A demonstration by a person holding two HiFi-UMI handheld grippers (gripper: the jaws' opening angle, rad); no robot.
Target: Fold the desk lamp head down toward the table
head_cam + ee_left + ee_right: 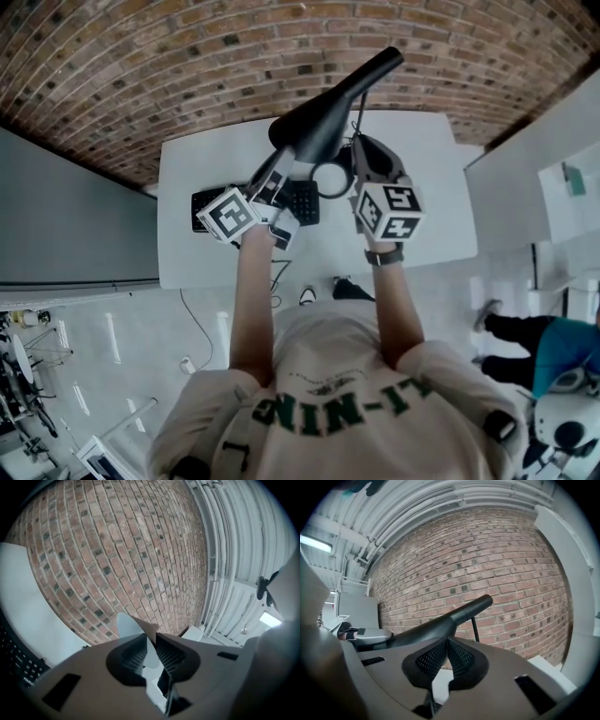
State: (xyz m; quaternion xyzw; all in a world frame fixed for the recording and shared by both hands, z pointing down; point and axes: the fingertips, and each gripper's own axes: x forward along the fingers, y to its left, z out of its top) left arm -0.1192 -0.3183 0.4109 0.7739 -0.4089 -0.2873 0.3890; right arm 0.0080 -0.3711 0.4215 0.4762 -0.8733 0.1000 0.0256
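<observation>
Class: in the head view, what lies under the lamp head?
Under the lamp head shows white table, and by its wide end a black keyboard and a dark ring. The left gripper covers the keyboard's middle; the table straight beneath the head is hidden.

Probably an office or lab: brick wall [141,56], white desk [422,187], keyboard [304,202], exposed ceiling pipes [440,501].

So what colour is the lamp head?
Black; the lamp head shows best in the head view.
</observation>
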